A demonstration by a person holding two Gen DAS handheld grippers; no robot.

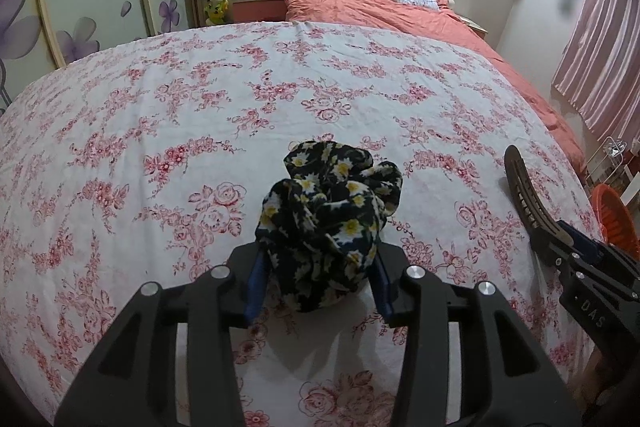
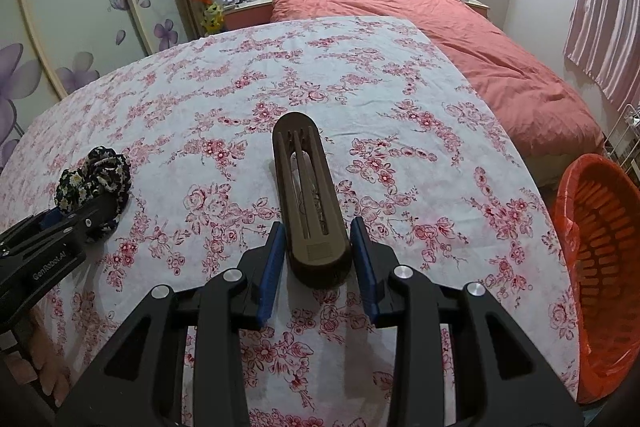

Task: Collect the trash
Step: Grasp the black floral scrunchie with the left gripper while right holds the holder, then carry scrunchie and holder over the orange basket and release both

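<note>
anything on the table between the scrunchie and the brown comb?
Nothing: only bare flowered tablecloth between the scrunchie and the brown comb, per the right wrist view.

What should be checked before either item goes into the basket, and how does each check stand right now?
1. Left tongs around the floral scrunchie, cloth touching both pads: ok.
2. Right tongs flanking the near end of the brown slotted piece: ok.
3. Right pads actually pressing on that piece: cannot tell.
4. Orange basket open and lined, beside the table's right edge: ok.
5. Nothing lying on the tablecloth between the brown piece and the basket: ok.
</note>
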